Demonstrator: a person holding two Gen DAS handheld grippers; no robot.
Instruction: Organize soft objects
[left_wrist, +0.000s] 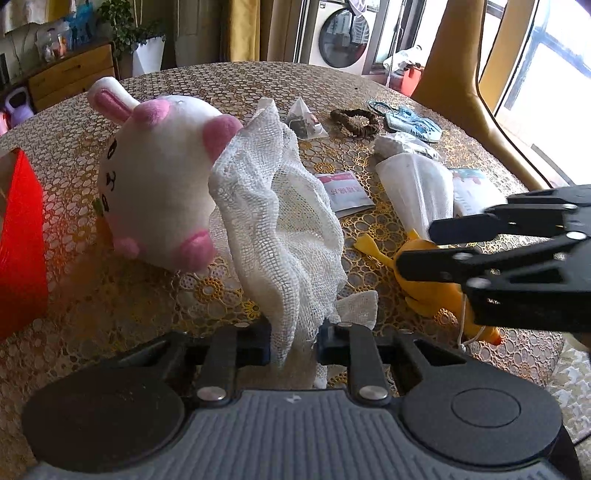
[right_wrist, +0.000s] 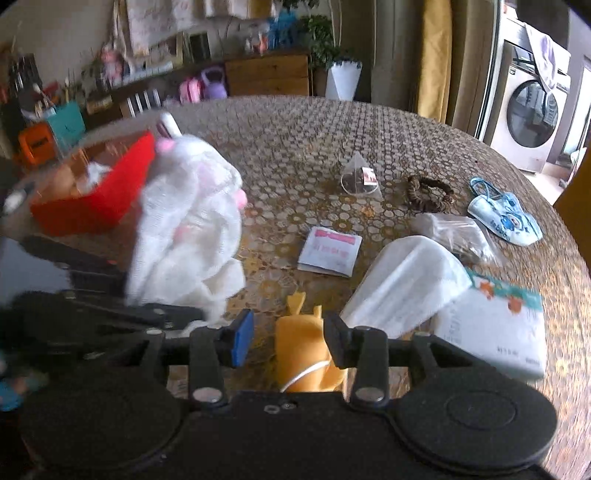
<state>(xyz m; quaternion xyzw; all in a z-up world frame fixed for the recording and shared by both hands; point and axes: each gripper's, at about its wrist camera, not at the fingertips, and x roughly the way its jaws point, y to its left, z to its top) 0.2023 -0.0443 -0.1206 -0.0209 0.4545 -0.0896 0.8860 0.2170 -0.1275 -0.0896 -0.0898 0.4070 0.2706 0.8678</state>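
On the lace-covered table (left_wrist: 369, 79) by a washer (left_wrist: 341, 37) — left tool (left_wrist: 293, 341) pinches gauze (left_wrist: 273, 206), right tool (right_wrist: 288, 341) gapes empty.

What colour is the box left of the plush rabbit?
Red box; clearest in the left wrist view.

The left claw (left_wrist: 293, 345) is matte black, its two fingers hinged on flat black link bars, each bar pinned with a round silver rivet. Behind the bars sits a grey ribbed housing, flanked by two round black discs; the right disc bears a raised inner circle. The right claw (right_wrist: 290, 338) is built alike but with a black housing, where small screws show at the centre. Its left finger carries a bright blue pad (right_wrist: 243, 338), and its right finger is plain black. Silver rivets also dot its linkage.
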